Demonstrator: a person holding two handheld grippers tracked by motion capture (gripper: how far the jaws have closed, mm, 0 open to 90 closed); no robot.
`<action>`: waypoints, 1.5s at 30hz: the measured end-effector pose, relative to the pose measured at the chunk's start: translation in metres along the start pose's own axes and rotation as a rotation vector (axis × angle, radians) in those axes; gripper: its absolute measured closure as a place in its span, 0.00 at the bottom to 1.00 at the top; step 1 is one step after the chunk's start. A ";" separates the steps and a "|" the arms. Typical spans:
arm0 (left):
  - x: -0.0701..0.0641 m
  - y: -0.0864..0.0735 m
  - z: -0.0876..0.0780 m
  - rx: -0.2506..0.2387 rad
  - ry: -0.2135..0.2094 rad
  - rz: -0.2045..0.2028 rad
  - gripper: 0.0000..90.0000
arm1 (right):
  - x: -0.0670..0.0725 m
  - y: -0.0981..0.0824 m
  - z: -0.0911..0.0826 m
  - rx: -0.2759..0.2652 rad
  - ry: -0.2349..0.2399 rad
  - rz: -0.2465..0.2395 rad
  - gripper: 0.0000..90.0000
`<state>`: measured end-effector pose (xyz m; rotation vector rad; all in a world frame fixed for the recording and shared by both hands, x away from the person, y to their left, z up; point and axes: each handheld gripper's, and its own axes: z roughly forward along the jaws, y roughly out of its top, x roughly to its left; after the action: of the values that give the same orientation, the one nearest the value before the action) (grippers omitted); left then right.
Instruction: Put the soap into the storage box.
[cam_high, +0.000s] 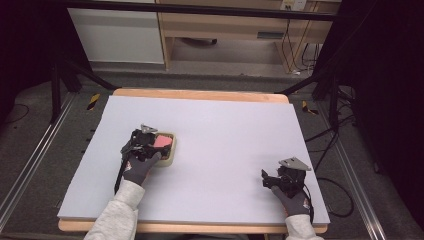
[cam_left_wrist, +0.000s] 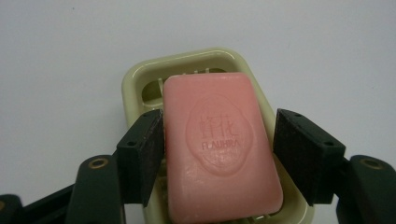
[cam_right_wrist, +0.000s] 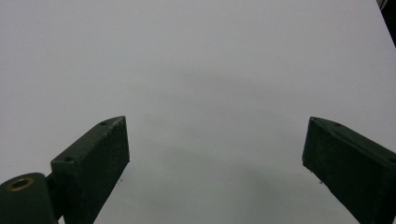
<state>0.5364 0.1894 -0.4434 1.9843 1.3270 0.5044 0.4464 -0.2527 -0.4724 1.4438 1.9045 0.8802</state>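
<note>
While the room behind stays dim, with a pale wooden desk (cam_high: 225, 25) and loose cables (cam_high: 300, 50) on grey carpet, the table (cam_high: 200, 94) takes up most of what I can see: a wood-edged top under a smooth, matte white sheet (cam_high: 225, 145). Grey sleeves come in from the near edge, and both hands wear dark gloves. The left gripper (cam_left_wrist: 219, 149) reaches forward over a soap dish (cam_left_wrist: 135, 84), a pale yellow-green plastic tray with rounded corners and slots in its floor. Its black jaws stand apart on either side of a pink soap bar (cam_left_wrist: 219, 149), a waxy rounded rectangle stamped with an oval crest and lettering. The bar lies in the dish between the pads; the left pad sits at its edge, the right pad stands just clear, so nothing is clamped. The right gripper (cam_right_wrist: 215, 158) hovers low over bare sheet well apart from the dish, jaws spread wide with nothing between them.
</note>
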 end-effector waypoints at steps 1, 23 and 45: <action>0.000 0.000 -0.001 -0.001 -0.004 0.002 0.36 | 0.000 0.000 0.000 -0.001 0.000 0.000 0.09; -0.005 -0.010 -0.039 -0.073 -0.056 0.098 0.25 | -0.002 0.000 -0.002 -0.015 -0.018 0.009 0.08; 0.029 -0.063 -0.065 -0.115 -0.008 0.061 0.25 | -0.006 -0.003 -0.006 -0.022 -0.071 0.055 0.06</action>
<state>0.4653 0.2522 -0.4460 1.9348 1.2083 0.5878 0.4418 -0.2604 -0.4703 1.5012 1.8056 0.8606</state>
